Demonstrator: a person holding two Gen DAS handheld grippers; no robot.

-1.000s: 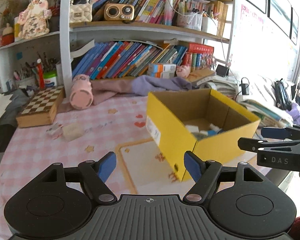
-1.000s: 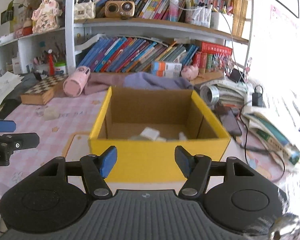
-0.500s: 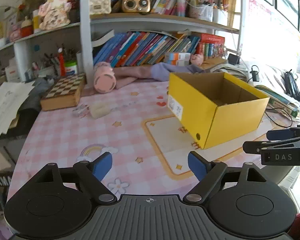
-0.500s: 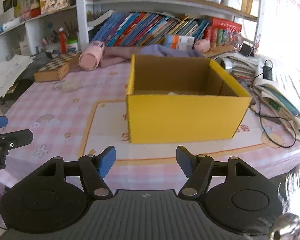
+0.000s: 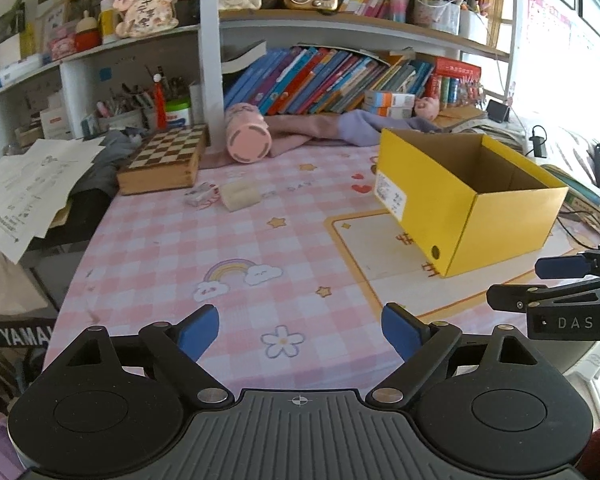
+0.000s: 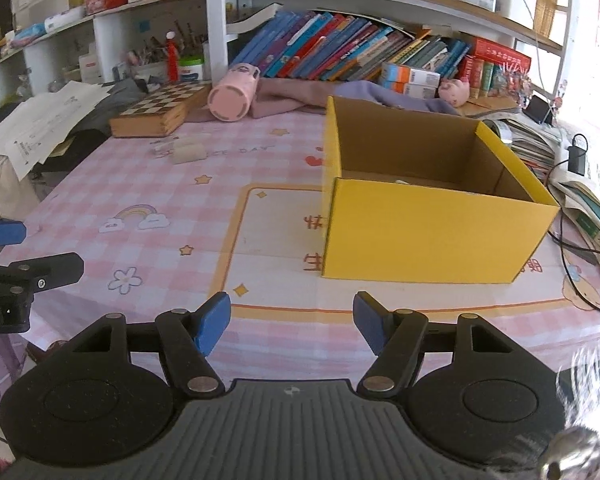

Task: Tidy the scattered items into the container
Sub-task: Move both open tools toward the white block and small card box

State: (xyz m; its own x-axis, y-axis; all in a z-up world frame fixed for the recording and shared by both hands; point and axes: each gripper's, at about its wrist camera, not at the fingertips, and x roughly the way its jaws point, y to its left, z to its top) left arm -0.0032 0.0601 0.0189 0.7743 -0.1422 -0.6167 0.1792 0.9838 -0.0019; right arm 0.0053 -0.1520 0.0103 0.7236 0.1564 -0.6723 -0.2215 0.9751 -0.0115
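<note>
The left gripper [image 5: 300, 330] hangs over the near edge of the pink checked tablecloth [image 5: 220, 248], its jaws just spread wide with nothing between them. The right gripper [image 6: 292, 322] beside it stands partly open, also empty. Far off to the left, near the chessboard box [image 5: 162, 164], lie a pale cream block [image 5: 240, 196] and, touching it, a small crinkled wrapped item [image 5: 200, 197]. The yellow cardboard box [image 6: 432, 236] sits to the right, open-topped, its contents mostly hidden.
</note>
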